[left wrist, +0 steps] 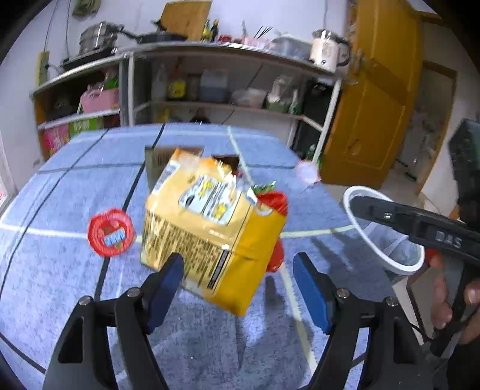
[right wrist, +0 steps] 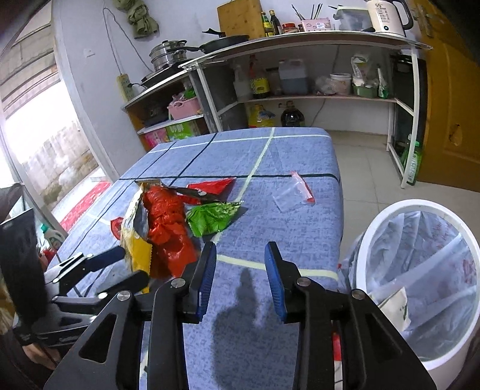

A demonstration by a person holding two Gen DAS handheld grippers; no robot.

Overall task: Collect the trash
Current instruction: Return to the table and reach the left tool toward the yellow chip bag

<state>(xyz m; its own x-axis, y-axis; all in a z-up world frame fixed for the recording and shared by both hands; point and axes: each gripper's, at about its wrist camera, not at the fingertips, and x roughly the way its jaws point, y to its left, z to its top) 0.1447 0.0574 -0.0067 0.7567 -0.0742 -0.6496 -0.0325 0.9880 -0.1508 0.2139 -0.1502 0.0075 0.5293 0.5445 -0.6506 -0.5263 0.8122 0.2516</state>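
A yellow snack bag (left wrist: 210, 228) stands crumpled on the blue table, just ahead of my open left gripper (left wrist: 240, 270), its lower corner between the blue pads. In the right wrist view the same bag (right wrist: 135, 240) lies against a red plastic wrapper (right wrist: 168, 228), with the left gripper (right wrist: 120, 267) around its edge. A green wrapper (right wrist: 210, 217), a red packet (right wrist: 214, 187) and a clear zip bag (right wrist: 292, 192) lie farther out. My right gripper (right wrist: 240, 276) is open and empty above the table's near right part, beside the white bin (right wrist: 420, 285).
A round red lid (left wrist: 110, 231) lies left of the yellow bag. The white bin with a clear liner (left wrist: 384, 231) stands off the table's right edge. A shelf rack with pots, bottles and a kettle (right wrist: 387, 15) stands behind the table (right wrist: 300, 150). A yellow door (left wrist: 375, 99) is at right.
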